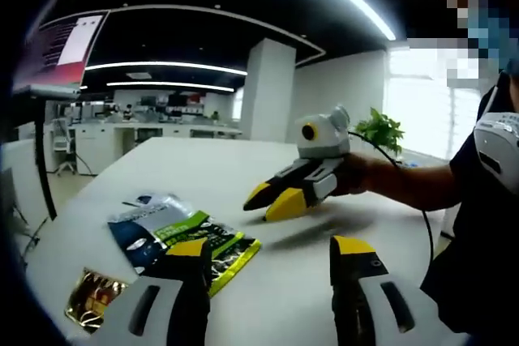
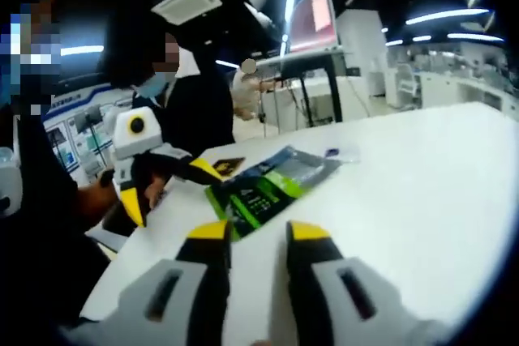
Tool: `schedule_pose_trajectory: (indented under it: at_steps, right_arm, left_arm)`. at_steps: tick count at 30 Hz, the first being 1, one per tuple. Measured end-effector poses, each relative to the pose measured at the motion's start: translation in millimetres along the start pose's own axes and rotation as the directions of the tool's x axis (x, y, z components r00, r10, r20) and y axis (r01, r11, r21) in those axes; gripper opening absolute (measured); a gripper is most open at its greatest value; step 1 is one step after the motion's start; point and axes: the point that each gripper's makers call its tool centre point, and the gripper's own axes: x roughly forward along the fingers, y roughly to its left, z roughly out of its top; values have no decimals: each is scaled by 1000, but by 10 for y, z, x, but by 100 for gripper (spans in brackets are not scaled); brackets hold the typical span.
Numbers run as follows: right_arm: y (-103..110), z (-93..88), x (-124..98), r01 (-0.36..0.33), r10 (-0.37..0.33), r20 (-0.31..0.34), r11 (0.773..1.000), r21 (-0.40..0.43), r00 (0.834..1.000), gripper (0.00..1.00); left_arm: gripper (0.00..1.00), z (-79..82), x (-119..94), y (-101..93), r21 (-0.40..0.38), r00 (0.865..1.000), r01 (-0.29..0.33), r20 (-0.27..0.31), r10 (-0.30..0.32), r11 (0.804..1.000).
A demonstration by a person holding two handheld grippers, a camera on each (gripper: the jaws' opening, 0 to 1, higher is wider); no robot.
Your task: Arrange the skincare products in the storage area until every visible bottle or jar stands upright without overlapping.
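Flat skincare sachets lie overlapping on the white table (image 1: 211, 168): a green and black packet (image 1: 212, 242), a blue and silver packet (image 1: 146, 218) partly under it, and a gold packet (image 1: 91, 297) nearer me. No bottle or jar is in sight. My left gripper (image 1: 270, 246) is open, its jaws wide apart just short of the packets and holding nothing. My right gripper (image 1: 272, 200), held by a hand, hovers over the table right of the packets. From the right gripper view, the right gripper (image 2: 259, 231) is open with a narrower gap, pointing at the green packet (image 2: 259, 188).
The left gripper (image 2: 170, 188) stands at the table's left edge in the right gripper view, beside a person in dark clothes. A monitor on a stand (image 2: 312, 18) rises behind the table (image 2: 405, 184). A green plant (image 1: 379, 129) and a black cable (image 1: 422, 216) sit at the far corner.
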Motion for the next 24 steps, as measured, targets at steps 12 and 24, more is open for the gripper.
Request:
schedule_pose_trajectory:
  at_steps: [12,24]
  right_arm:
    - [-162,61,195,23,-24,5,997,76,1000,24]
    - [-474,101,351,79,-77,-18,982,173,997,21]
  left_arm:
    - [59,-130,-46,125,-19,999,-16,-39,15,1000]
    - [59,-222,-36,168,-44,998,-9,-69,6,999]
